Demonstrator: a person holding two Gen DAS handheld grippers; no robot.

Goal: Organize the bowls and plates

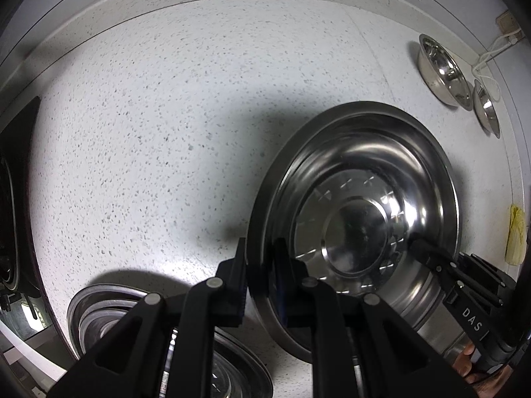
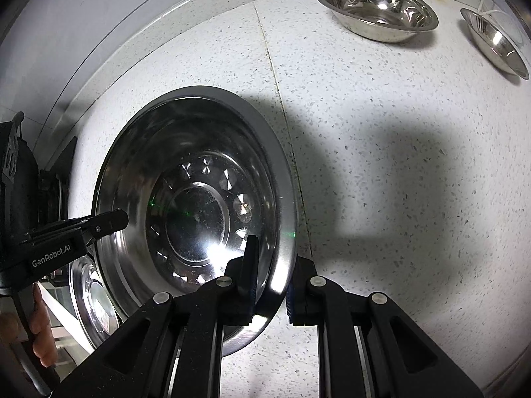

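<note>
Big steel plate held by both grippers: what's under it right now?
Speckled counter and the plate's shadow show beneath the big steel plate. Another steel dish lies by its lower-left edge. Whatever sits directly beneath is covered.

A kitchen is showing here: a speckled stone tabletop (image 2: 381, 165) is carrying steel bowls (image 2: 376, 10) at one o'clock.

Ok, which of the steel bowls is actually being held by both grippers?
The big bowl: left gripper and right gripper clamp opposite rims; two smaller bowls sit untouched behind.
</note>
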